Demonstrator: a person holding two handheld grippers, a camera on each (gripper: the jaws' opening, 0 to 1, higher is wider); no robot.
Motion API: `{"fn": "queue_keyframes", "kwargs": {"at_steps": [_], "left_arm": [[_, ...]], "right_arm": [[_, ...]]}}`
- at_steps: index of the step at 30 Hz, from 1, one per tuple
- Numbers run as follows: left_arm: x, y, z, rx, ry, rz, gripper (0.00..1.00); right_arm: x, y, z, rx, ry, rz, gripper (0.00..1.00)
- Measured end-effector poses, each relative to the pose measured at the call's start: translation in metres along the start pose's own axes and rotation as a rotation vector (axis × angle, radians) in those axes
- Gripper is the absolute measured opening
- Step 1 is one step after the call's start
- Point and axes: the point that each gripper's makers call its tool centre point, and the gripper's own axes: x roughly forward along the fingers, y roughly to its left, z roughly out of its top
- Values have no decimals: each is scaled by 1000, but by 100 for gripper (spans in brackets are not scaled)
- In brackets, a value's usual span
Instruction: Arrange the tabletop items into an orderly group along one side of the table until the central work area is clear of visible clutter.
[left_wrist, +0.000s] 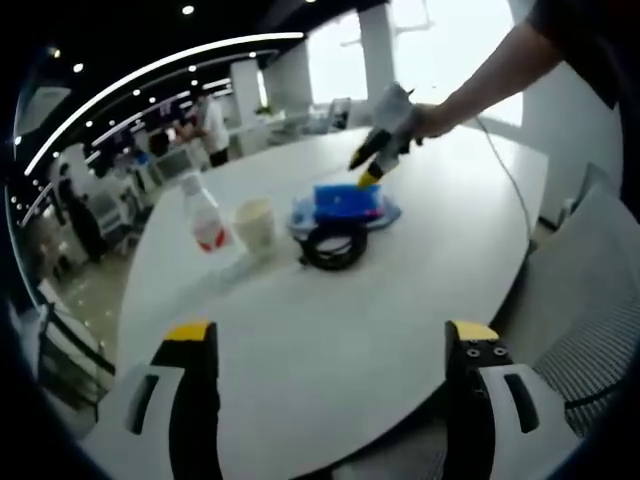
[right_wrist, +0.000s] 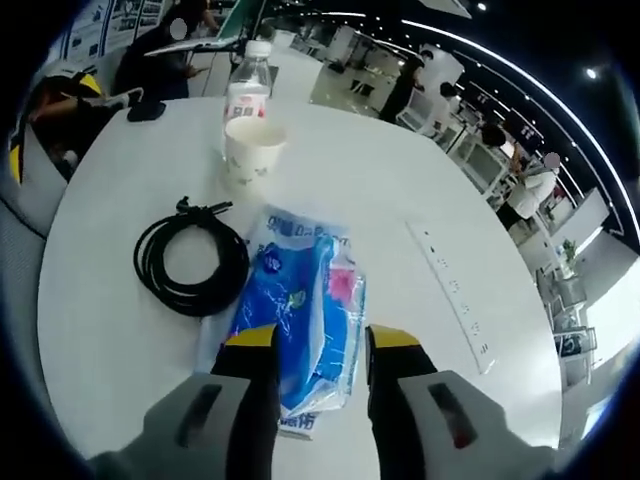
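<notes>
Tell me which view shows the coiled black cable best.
The right gripper view: the coiled black cable lies close on the white table, its whole loop visible beside the blue packet. In the left gripper view the cable is small, distant and foreshortened.

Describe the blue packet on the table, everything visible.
The blue packet is a soft, glossy plastic pack, blue with white and pink print, lying flat on the white table. Its near end sits between the right claw tips, jaws close on either side. The coiled black cable lies beside its edge, possibly touching.
</notes>
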Motion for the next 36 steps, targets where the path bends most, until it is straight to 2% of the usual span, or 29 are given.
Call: {"fn": "queue_keyframes", "kwargs": {"at_steps": [8,15,17,22,28,36], "left_arm": [[0,0,-1,4,7,-1,90],[0,1,-3,3,15,3,90],[0,1,-4,4,20,3,90],[0,2,-7,4,29,6,90],[-1,4,-8,0,34,11,89],[-1,3,-8,8,41,7,89]], "right_arm": [[20,2,3,44,5,18,32],[35,7,-1,139,31,41,27],[34,14,-1,173,45,45,28],[33,29,2,195,58,63,24],[38,34,-2,203,82,77,20],[41,36,0,215,75,105,11]]}}
